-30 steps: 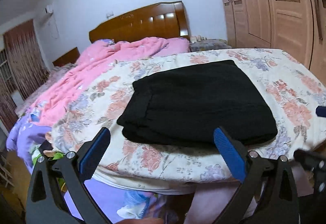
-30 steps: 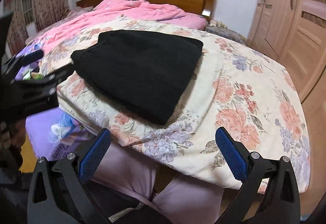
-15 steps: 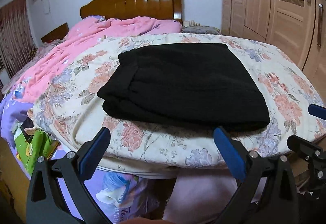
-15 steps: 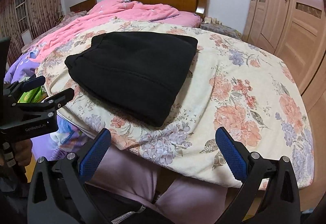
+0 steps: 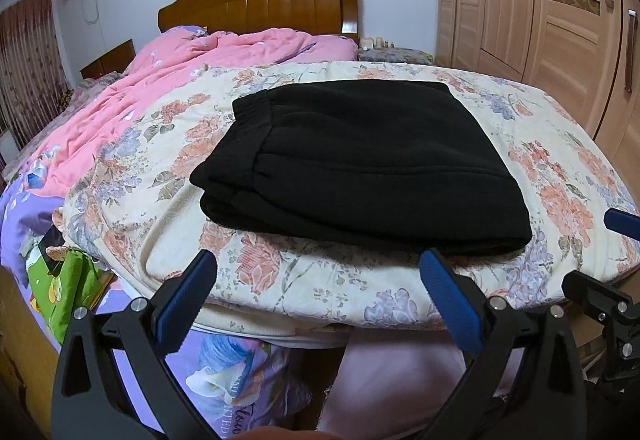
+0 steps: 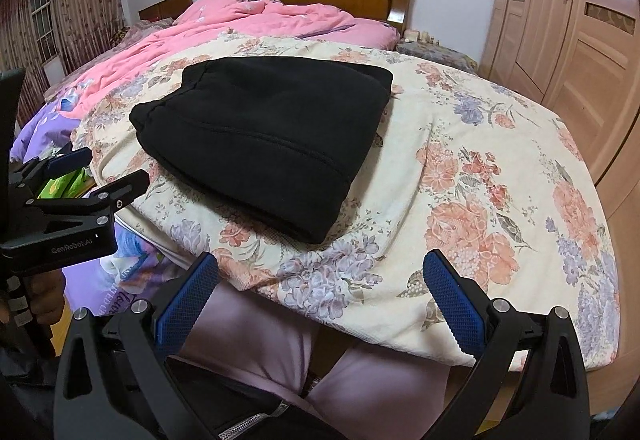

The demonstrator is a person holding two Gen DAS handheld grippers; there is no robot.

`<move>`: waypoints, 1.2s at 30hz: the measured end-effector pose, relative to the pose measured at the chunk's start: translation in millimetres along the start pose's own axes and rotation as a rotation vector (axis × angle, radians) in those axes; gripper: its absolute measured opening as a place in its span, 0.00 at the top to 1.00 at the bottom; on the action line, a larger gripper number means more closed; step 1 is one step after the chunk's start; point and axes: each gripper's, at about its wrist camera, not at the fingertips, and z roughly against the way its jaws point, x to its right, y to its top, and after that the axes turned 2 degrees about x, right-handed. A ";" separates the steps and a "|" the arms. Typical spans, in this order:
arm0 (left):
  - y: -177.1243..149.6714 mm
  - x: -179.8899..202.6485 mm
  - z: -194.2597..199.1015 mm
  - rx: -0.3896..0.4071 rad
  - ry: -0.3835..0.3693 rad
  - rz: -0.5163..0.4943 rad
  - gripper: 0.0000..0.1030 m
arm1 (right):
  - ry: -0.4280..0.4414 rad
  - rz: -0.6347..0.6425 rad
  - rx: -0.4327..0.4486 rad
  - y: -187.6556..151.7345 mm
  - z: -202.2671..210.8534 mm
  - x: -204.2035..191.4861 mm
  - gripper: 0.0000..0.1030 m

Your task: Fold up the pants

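**Folded pants lying on the bed, both grippers held back**

In the left wrist view, the black pants are being shown as a compact, layered rectangle lying on the floral quilt near the foot of the bed. The elastic waistband is being presented at the pile's left end, with the rounded fold edge running along the near side. The long axis is judged to be running left to right across this view, roughly along the bed's near edge. The left gripper is being held short of the quilt edge, its blue fingers spread wide and gripping nothing.

In the right wrist view, the same pile is being seen slantwise, waistband toward the far left, a folded corner pointing toward the camera. The right gripper is being kept clear of the cloth, fingers spread apart and empty.

The folding is judged to be essentially complete. If a tidying touch is being considered, the stacked edges are best squared by a light press from above, so that the layers are not dragged apart
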 end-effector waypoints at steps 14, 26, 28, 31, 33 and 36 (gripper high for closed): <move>-0.1 0.4 -0.5 -0.005 0.009 0.005 0.02 | -0.001 0.001 0.000 0.1 0.4 -0.6 0.04; -0.5 0.2 -3.4 -0.019 0.028 0.008 0.02 | 0.004 0.013 -0.004 -0.6 0.4 -1.6 0.04; -0.5 -0.1 -3.4 -0.017 0.027 0.007 0.02 | 0.006 0.014 -0.005 -0.5 0.1 -1.3 0.04; -0.7 0.8 -3.8 -0.017 0.030 0.006 0.02 | 0.009 0.014 -0.006 -0.6 0.2 -1.2 0.04; -0.6 1.8 -3.7 -0.017 0.030 0.005 0.02 | 0.008 0.015 -0.005 -0.4 0.1 -1.1 0.04; -0.2 3.3 -3.0 -0.015 0.031 0.003 0.02 | 0.009 0.014 -0.005 -0.4 -0.1 -1.1 0.04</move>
